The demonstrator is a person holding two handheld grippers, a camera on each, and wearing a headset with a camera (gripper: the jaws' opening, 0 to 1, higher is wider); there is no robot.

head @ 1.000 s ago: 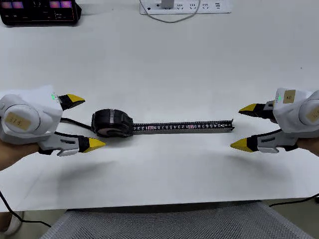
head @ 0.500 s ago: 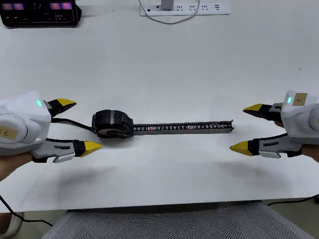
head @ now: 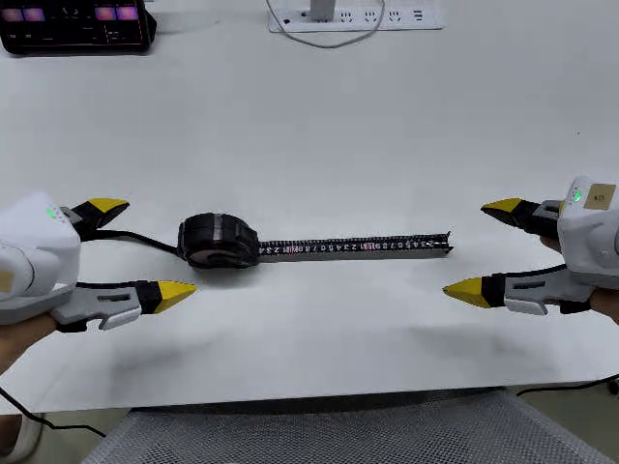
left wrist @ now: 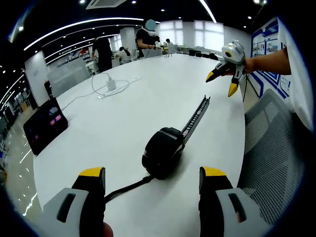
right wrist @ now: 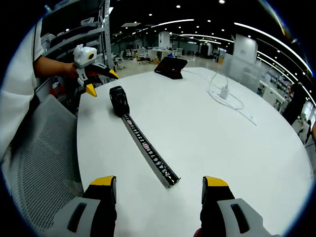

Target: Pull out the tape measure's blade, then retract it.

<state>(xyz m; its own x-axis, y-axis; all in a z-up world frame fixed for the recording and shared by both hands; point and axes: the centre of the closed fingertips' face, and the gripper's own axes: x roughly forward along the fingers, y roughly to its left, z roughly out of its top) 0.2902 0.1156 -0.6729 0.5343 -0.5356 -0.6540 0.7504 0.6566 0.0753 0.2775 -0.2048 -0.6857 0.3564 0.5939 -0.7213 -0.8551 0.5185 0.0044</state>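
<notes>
Left gripper (head: 160, 246): I've got the jaws spread wide here, nothing between them.
Tape measure (head: 218, 240): the black case lies on the white Table (head: 319, 126) just ahead of my left fingertips, not touching either. In the left gripper view it sits about midway between the two.
Strap (head: 145, 239): a black cord trails from the case back into the gap between the left fingers.
Blade (head: 358, 246): it's out and lying flat, running from the case toward my right fingers. Its end stops short of them, with bare table between.
Right gripper (head: 465, 248): jaws wide, holding nothing, pointed at the blade's end.
Power strip (head: 358, 12): far beyond both sets of fingertips, at the far edge.
</notes>
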